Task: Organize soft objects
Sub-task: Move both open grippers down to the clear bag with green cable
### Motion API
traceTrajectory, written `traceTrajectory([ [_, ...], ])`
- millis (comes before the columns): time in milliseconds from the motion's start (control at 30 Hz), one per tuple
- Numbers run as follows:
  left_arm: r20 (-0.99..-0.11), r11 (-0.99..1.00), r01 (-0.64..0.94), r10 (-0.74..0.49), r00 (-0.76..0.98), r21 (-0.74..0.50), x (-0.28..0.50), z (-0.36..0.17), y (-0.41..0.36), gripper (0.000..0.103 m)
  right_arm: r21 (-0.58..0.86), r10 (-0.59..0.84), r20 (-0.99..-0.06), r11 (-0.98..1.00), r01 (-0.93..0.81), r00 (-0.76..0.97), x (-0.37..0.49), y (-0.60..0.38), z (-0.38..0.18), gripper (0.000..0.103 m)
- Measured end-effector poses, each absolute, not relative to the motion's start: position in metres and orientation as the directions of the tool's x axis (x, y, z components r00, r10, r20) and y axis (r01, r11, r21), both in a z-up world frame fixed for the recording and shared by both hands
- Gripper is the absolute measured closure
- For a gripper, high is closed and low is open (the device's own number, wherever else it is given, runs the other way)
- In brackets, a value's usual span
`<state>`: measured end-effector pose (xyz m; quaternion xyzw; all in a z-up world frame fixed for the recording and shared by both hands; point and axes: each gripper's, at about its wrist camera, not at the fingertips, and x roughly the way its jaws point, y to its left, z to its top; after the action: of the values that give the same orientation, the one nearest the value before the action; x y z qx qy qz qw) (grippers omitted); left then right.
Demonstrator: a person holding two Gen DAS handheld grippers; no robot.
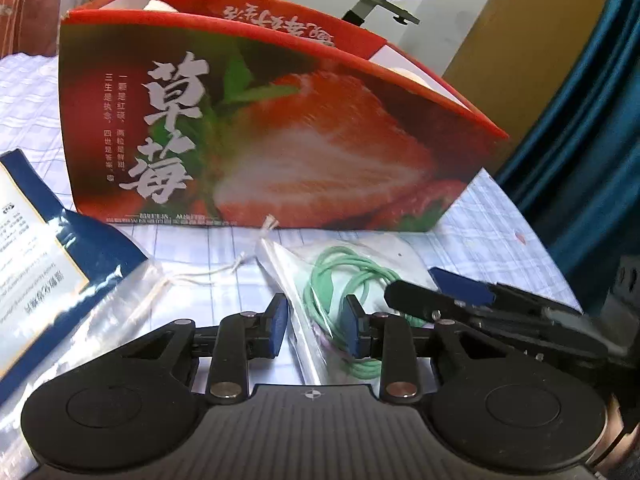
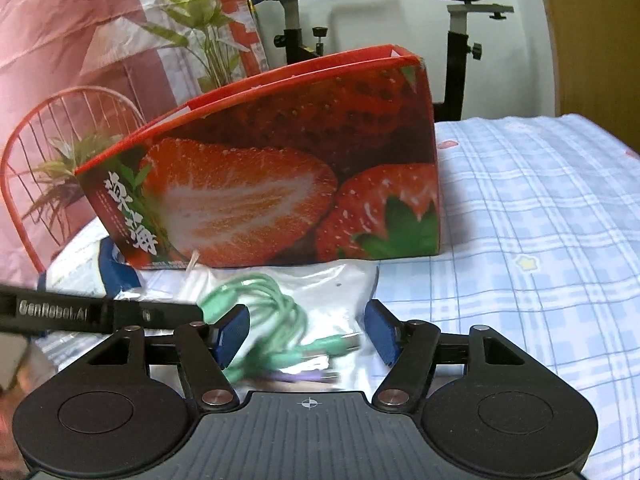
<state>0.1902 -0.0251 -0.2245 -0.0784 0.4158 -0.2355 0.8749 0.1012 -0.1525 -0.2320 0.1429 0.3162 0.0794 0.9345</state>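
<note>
Your left tool [image 1: 316, 326] stands partly open astride the clear bag [image 1: 308, 280] of green cable [image 1: 340, 276]; your right tool [image 2: 308, 330], wider, straddles it too, gripping nothing.

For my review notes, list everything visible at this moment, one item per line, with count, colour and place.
strawberry box: one, red with strawberry print, open top, standing on the bed behind the bags
clear bag: one, transparent, flat on the sheet in front of the box
cable: one coil, green with a purple end, inside the clear bag
blue pouch: one, dark blue with a white label, left of the clear bag
drawstring bag: one, clear with a white cord, under the blue pouch
bed sheet: one, pale blue check, under everything
exercise bike: one, black and white, behind the bed
red wire chair: one, left of the box
left gripper: blue pads, jaws astride the clear bag's edge
right gripper: blue pads, jaws open around the cable
</note>
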Motion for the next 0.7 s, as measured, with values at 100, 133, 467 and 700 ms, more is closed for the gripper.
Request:
traceTrajectory([
  [100, -0.692, 0.883, 0.334, -0.467, 0.551, -0.33, 0.184, -0.224, -0.028, 0.071, 0.338, 0.256, -0.566, 0.939, -0.063, 0.784, 0.099, -0.154, -0.232, 0.041],
  [133, -0.694, 0.884, 0.33, -0.465, 0.55, -0.33, 0.183, -0.224, -0.028, 0.071, 0.349, 0.265, -0.565, 0.935, -0.065, 0.781, 0.098, -0.155, -0.231, 0.041],
  [467, -0.707, 0.903, 0.342, -0.418, 0.57, -0.258, 0.161, -0.223, -0.024, 0.07, 0.346, 0.294, -0.629, 0.935, -0.081, 0.72, 0.087, -0.151, -0.222, 0.052],
  [700, -0.708, 0.9, 0.323, -0.43, 0.56, -0.292, 0.152, -0.222, -0.016, 0.07, 0.241, 0.223, -0.66, 0.967, -0.079, 0.718, 0.075, -0.142, -0.219, 0.047],
])
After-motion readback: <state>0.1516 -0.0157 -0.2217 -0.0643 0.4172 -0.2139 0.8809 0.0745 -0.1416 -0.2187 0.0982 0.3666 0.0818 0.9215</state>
